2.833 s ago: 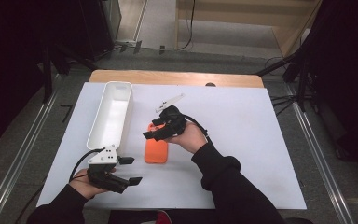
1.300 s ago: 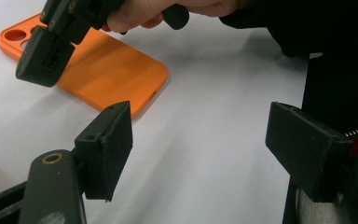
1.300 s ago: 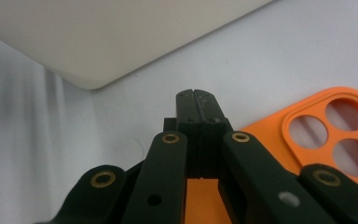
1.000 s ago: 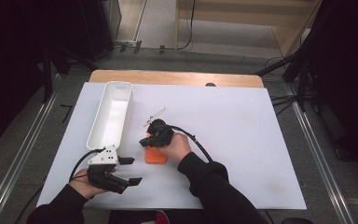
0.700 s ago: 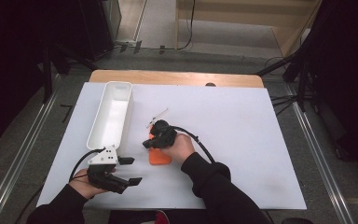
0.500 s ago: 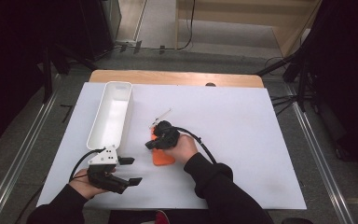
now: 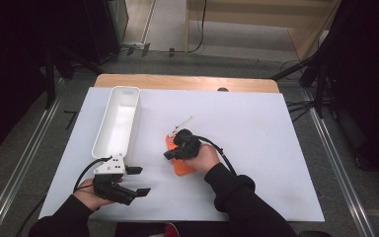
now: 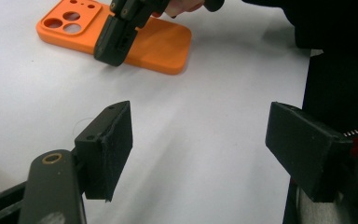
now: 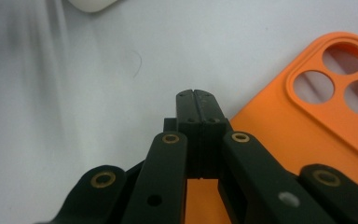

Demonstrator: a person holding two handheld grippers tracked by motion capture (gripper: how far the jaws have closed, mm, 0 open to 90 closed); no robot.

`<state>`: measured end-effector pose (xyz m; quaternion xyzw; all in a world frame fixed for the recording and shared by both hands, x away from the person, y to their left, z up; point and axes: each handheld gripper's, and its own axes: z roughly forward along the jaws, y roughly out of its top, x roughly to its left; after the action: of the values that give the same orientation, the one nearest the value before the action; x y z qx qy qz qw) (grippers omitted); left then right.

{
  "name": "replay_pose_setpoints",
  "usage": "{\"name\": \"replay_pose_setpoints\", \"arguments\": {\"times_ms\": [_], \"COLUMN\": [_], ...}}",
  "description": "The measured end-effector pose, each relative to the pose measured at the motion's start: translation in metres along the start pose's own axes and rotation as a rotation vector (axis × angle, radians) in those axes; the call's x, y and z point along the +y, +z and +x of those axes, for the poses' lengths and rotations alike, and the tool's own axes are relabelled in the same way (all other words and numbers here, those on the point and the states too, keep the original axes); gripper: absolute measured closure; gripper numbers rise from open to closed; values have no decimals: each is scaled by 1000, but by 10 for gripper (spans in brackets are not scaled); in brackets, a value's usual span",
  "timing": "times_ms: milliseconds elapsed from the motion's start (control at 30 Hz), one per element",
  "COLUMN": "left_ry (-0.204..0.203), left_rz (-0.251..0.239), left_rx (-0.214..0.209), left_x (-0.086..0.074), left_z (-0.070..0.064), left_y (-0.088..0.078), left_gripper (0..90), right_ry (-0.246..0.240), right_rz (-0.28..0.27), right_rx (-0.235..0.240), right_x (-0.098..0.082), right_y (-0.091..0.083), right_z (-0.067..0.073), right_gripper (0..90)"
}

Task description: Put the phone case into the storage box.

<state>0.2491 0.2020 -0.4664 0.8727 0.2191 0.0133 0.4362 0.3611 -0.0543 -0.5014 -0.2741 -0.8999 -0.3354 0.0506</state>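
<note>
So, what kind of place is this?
Probably a recording studio or lab: a wooden table under a white sheet, black curtains around it, and cables on the grey floor.

This looked like a recording lab or studio, not a home. A wooden table (image 7: 187,81) under a white sheet (image 7: 256,148) stood on grey flooring (image 7: 256,47), boxed in by black curtains (image 7: 370,74). Metal floor rails (image 7: 335,163) ran along both sides, cables (image 7: 197,29) trailed away behind, and what were probably dark stand legs (image 7: 316,74) stood at the right.
</note>
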Motion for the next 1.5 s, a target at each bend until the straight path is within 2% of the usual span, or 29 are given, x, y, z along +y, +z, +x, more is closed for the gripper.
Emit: {"name": "replay_pose_setpoints", "arguments": {"times_ms": [100,300,700,933,1033,1067,1100,1133,1167,1200,1233,1300,1333,1400,1433,1500], "left_ry": [-2,-4,-1,-3,-4,-3,-3,-3,-7,-9,-10,-7,-7,-6,-5,-5], "left_rz": [-1,-1,6,4,2,3,1,1,-2,-2,-4,-5,-5,-4,-3,-4], "left_rx": [1,1,1,2,2,4,4,4,7,6,7,8,8,10,10,10], "left_x": [0,0,0,0,0,0,0,0,0,0,0,0,0,0,0,0], "left_z": [0,0,1,1,1,1,1,1,1,2,2,2,2,2,3,3], "left_y": [0,0,1,1,1,1,0,0,0,-1,-1,-1,-1,-2,-2,-2], "left_gripper": [234,234,234,234,235,234,234,234,234,234,234,234,234,234,234,234], "right_ry": [0,42,85,106,95,88,94,108,98,102,102,107,107,111,111,103], "right_rz": [3,-1,-16,-28,-24,-14,-19,-31,-49,-58,-58,-102,-102,-132,-132,-159], "right_rx": [-5,-9,-29,-32,-40,-44,-24,-7,-3,-6,-6,-17,-17,-30,-30,-36], "right_x": [-4,-18,-41,-51,-51,-51,-51,-50,-50,-49,-49,-47,-47,-48,-48,-48], "right_y": [-4,-16,-35,-42,-41,-40,-40,-41,-43,-47,-47,-57,-57,-68,-68,-77], "right_z": [-2,-7,-17,-21,-20,-18,-18,-17,-17,-15,-15,-13,-13,-10,-10,-6], "right_gripper": [884,884,884,884,883,855,838,810,804,766,766,678,678,569,569,476]}}
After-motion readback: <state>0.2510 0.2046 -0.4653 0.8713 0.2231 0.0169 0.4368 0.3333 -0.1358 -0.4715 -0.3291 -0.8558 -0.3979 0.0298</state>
